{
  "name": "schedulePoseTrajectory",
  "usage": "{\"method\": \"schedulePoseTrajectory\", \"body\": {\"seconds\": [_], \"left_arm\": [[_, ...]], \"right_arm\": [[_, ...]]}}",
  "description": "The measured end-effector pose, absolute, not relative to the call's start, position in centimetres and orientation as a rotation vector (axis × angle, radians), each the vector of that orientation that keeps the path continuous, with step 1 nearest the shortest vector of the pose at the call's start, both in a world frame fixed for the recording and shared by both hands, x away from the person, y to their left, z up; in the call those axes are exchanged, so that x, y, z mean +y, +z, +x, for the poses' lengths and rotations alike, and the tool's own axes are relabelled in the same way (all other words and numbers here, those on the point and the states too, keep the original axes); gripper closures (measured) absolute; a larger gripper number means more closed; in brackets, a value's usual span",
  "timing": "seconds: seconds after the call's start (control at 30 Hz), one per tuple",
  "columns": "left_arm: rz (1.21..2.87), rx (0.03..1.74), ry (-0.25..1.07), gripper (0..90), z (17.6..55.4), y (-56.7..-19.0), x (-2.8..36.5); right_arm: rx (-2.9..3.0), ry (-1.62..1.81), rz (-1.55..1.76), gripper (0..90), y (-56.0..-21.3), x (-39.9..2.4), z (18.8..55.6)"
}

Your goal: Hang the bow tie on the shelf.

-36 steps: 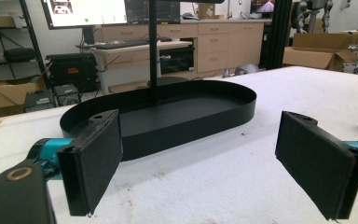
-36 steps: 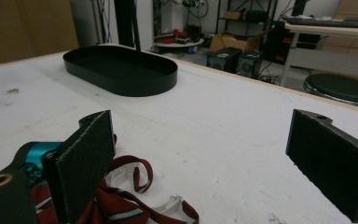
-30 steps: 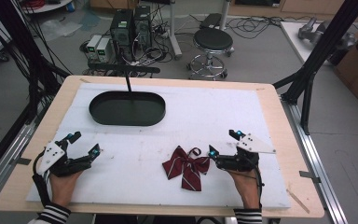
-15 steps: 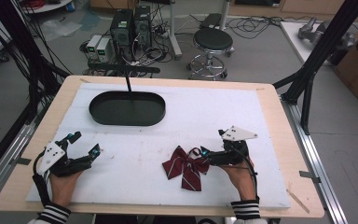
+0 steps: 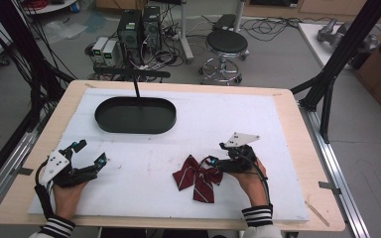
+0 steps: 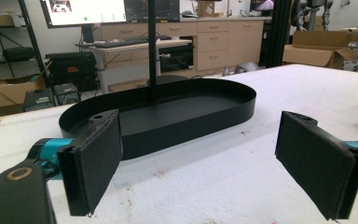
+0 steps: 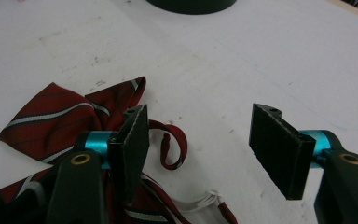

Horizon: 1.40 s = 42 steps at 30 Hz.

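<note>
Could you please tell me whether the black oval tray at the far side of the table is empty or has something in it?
Empty. The black oval tray shows a bare dark floor in the high view and the left gripper view; the bow tie lies outside it on the white mat.

In your right gripper view, the near jaw covers the knot of the bow tie (image 7: 51, 123), and the bottom edge cuts off its tails. The black tray (image 7: 191, 5) beyond the bow tie is cropped by the top edge.
</note>
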<state>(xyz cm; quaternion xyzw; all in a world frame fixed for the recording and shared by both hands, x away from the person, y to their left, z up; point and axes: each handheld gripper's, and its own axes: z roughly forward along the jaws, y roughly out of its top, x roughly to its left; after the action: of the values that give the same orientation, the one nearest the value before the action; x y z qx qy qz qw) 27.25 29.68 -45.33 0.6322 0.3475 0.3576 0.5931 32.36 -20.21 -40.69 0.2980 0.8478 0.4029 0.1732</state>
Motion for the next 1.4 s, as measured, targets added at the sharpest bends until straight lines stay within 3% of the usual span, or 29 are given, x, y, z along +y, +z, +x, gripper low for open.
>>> {"method": "schedulePoseTrajectory", "body": {"seconds": [0.93,1.17,1.4], "left_arm": [[1.465,0.809,0.830,15.2,27.3,-45.3,29.7],[1.465,0.809,0.829,15.2,27.3,-45.3,29.7],[1.464,0.809,0.829,15.2,27.3,-45.3,29.7]], "right_arm": [[2.608,0.937,0.824,68.5,-42.5,-18.5,33.7],[2.624,0.897,0.827,86.9,-42.6,-17.9,33.8],[2.600,0.886,0.822,87.9,-42.4,-17.4,33.6]]}}
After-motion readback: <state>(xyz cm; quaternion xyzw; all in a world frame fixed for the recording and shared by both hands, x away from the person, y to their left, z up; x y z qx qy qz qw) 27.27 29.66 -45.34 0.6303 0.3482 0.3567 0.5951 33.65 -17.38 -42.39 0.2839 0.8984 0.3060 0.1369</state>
